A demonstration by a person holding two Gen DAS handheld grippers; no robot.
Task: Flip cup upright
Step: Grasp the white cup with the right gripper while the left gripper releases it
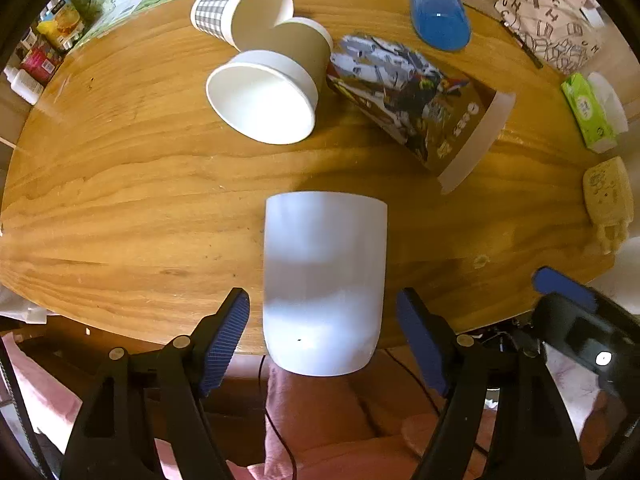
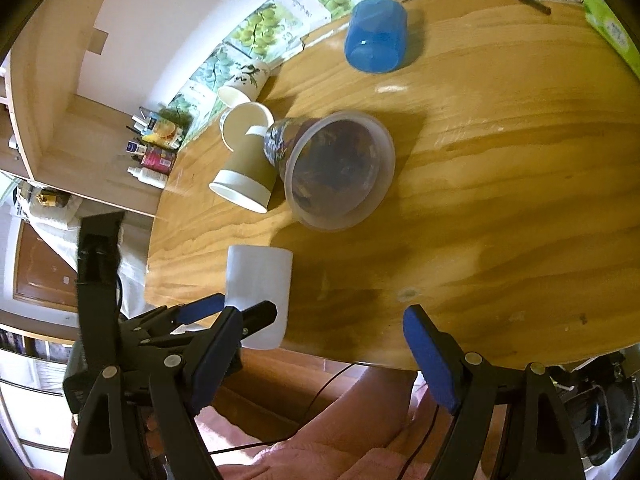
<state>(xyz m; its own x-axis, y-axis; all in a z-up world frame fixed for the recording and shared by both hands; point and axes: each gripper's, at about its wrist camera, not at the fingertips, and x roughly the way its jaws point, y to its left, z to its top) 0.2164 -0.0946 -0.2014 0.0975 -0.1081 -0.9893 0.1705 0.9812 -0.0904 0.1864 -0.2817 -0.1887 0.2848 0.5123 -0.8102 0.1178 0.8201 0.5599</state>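
A plain white cup (image 1: pixel 324 280) lies on its side at the near edge of the wooden table (image 1: pixel 120 208), its rounded base hanging over the edge toward me. My left gripper (image 1: pixel 323 332) is open, its blue pads on either side of the cup's base end, a small gap on each side. In the right wrist view the same cup (image 2: pixel 260 280) is at lower left with the left gripper around it. My right gripper (image 2: pixel 316 356) is open and empty, at the table's near edge to the right of the cup.
Further back lie a brown paper cup (image 1: pixel 276 88), a checked cup (image 1: pixel 240 12), a printed plastic cup (image 1: pixel 416 104) and a blue cup (image 1: pixel 438 14), all on their sides. A green tissue pack (image 1: pixel 588 112) and a yellow sponge (image 1: pixel 608 200) sit at the right edge.
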